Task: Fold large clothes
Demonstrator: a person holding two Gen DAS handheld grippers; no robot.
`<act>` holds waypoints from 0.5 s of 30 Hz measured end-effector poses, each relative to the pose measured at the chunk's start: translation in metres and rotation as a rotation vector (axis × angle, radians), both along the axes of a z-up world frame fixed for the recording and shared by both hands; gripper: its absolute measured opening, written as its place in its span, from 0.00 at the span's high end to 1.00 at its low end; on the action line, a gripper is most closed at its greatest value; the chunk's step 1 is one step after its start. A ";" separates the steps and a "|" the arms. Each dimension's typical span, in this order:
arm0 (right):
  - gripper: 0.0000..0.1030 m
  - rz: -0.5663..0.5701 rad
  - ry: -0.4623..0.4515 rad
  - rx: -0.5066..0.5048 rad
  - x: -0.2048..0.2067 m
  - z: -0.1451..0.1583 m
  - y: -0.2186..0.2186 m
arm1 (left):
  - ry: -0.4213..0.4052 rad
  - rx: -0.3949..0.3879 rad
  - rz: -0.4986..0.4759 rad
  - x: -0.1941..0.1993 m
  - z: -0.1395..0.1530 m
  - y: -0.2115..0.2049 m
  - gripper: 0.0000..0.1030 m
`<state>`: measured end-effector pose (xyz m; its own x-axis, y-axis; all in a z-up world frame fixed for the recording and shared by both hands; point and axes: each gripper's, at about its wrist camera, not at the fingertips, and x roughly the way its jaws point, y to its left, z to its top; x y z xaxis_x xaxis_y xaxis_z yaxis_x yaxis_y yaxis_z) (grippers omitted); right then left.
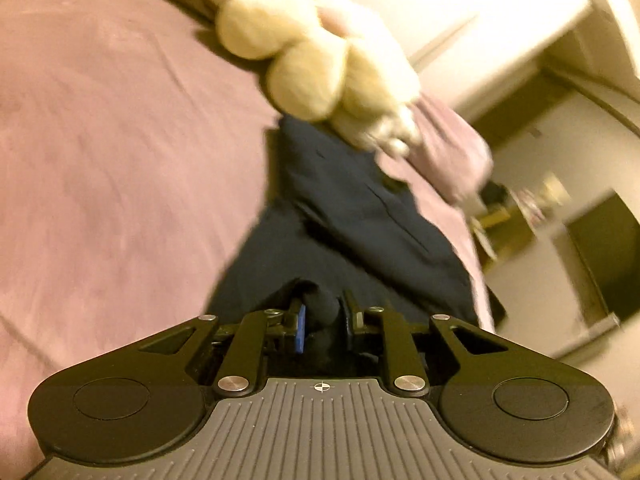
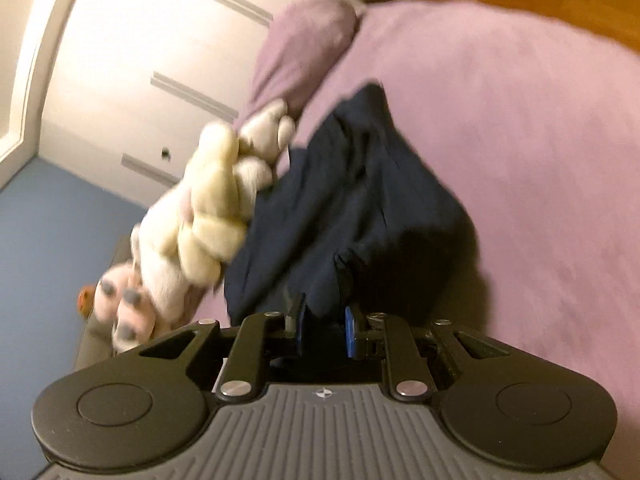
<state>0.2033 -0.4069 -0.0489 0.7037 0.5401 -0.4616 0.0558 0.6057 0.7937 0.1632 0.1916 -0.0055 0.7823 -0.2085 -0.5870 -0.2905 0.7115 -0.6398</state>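
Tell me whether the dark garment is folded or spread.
Neither: the garment hangs bunched, pinched by the left gripper and right gripper, trailing creased onto the bed.

Warm, yellowish indoor light – both fisheye views bend strongly at the edges, motion blur smears everything beyond the sharp gripper bodies, and the white wardrobe (image 2: 132, 64) glares.

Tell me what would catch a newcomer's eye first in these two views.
The dark navy garment, bunched on the purple bedsheet, runs into both the left gripper and right gripper, which pinch it. Beside it lies a cream plush toy, near the purple pillow.
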 end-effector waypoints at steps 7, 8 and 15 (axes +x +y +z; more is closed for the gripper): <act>0.80 -0.169 0.109 -0.093 0.086 -0.013 0.032 | 0.175 0.052 0.081 0.077 -0.043 0.003 0.77; 0.80 -0.167 0.129 -0.127 0.097 -0.019 0.038 | 0.190 0.074 0.077 0.083 -0.049 0.001 0.75; 0.74 -0.109 0.192 -0.291 0.128 -0.052 0.063 | 0.173 0.022 0.118 0.091 -0.051 0.007 0.63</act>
<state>0.3316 -0.3435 -0.1010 0.6353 0.2939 -0.7141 0.2634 0.7868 0.5582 0.2541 0.1982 -0.0560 0.6876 -0.1070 -0.7182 -0.4767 0.6796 -0.5576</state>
